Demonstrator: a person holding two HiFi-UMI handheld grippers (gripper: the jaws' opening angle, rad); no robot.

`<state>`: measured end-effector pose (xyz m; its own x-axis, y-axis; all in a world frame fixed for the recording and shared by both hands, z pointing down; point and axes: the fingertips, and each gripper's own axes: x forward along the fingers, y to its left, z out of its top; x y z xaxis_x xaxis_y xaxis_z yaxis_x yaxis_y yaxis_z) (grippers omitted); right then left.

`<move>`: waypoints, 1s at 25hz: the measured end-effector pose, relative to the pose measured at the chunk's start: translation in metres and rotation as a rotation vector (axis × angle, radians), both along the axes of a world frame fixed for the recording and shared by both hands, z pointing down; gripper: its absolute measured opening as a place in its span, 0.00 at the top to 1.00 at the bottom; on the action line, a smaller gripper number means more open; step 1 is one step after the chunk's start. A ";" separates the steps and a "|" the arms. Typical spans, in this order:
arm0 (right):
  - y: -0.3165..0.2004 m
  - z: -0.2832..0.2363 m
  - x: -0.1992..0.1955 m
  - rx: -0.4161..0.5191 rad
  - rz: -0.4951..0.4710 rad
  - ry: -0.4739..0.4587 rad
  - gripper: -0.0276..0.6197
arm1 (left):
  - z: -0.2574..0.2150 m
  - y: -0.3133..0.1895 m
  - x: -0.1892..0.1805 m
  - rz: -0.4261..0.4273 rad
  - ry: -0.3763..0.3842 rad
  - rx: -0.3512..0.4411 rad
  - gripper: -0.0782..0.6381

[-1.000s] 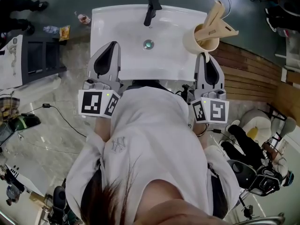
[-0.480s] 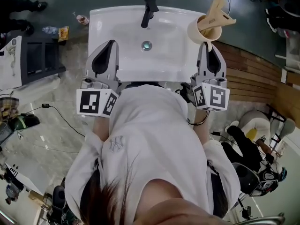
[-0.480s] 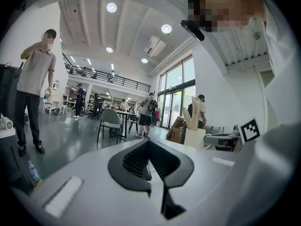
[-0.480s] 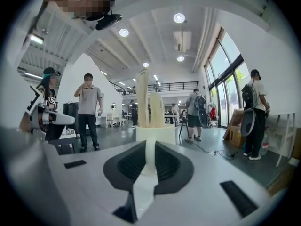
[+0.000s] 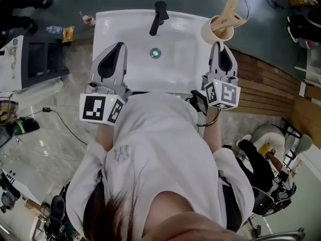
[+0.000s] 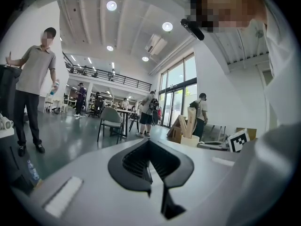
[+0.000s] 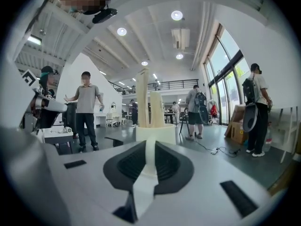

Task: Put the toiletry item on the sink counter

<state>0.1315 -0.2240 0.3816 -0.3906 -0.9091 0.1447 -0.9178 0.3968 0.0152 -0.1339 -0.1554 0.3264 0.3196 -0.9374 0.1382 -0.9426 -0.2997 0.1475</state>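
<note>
The white sink counter (image 5: 186,59) in front of me is a rectangular slab with a shallow basin sunk into it. A black tap (image 5: 159,15) stands at the middle of its back edge. The round metal drain (image 5: 155,52) sits in the basin just in front of the tap. At the back right corner is a beige cup (image 5: 219,31) (I can't tell whether its base rests on the rim). The counter stands on the floor (image 5: 80,69), which is pale marbled stone to my left and wooden boards (image 5: 266,79) to my right.
</note>
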 end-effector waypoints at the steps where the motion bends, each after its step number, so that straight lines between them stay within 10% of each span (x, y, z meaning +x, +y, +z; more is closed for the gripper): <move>1: -0.004 0.005 0.000 0.002 -0.006 0.000 0.90 | 0.000 -0.002 0.001 0.000 -0.003 -0.002 0.88; 25: -0.057 0.112 0.022 -0.136 -0.030 -0.002 0.90 | 0.016 -0.046 0.030 0.013 -0.041 -0.057 0.88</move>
<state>0.1536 -0.2806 0.4932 -0.4173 -0.8692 0.2651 -0.9056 0.4220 -0.0419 -0.1042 -0.2018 0.3425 0.3246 -0.9235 0.2044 -0.9443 -0.3040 0.1262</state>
